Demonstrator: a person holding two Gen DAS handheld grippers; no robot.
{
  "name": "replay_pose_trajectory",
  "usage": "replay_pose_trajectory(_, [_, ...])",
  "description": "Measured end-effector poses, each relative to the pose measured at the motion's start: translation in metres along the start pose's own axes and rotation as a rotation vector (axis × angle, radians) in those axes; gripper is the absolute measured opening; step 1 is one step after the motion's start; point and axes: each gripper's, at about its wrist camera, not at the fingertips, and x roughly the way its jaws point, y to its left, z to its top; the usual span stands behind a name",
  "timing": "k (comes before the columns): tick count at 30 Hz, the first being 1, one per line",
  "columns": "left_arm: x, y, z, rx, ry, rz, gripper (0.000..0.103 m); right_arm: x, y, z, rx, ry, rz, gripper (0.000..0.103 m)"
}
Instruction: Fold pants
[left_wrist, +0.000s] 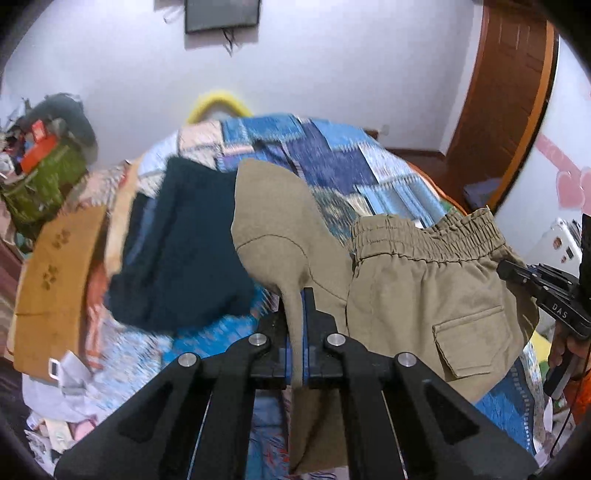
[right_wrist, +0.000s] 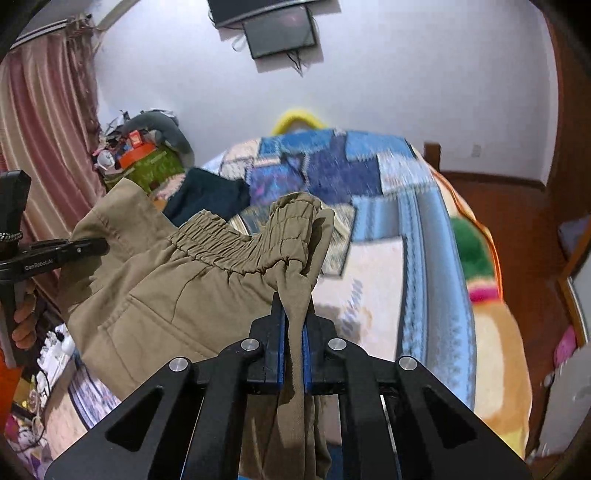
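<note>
You held the pants (left_wrist: 406, 280) above the bed (right_wrist: 388, 229).
Left gripper (left_wrist: 297, 317) and right gripper (right_wrist: 293, 317) were both clamped on cloth; a dark garment (left_wrist: 184, 243) lay left of centre.

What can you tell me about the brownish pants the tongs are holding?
The khaki pants look like soft woven cloth, with a bunched elastic waistband and a flap pocket. They hang spread above the patchwork blanket, waistband up, the rest drooping. The left tongs pinch one side, the right tongs pinch the other near the waistband. Both are shut on the fabric.

"das" on right gripper (left_wrist: 511, 271), "genrobot.ai" on left gripper (right_wrist: 99, 246)
</note>
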Motion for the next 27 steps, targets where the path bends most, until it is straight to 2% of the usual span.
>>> replay_pose_trajectory(9, [-0.019,0.05,0.041,-0.02,-0.098,0.107,0.004,0.029,0.042,0.063,-0.099,-0.074,0.021,0.006])
replay_pose_trajectory(15, [-0.017,0.088,0.071,-0.042,-0.143,0.174,0.004,0.061,0.068,0.1,-0.143,-0.112,0.036,0.006])
replay_pose_trajectory(22, [0.008,0.141,0.1,-0.085,-0.167,0.246,0.004,0.108,0.095,0.138,-0.162,-0.141,0.049,0.006])
replay_pose_trajectory(27, [0.051,0.181,0.102,-0.128,-0.13,0.294,0.004,0.149,0.112,0.153,-0.173,-0.131,0.059,0.006])
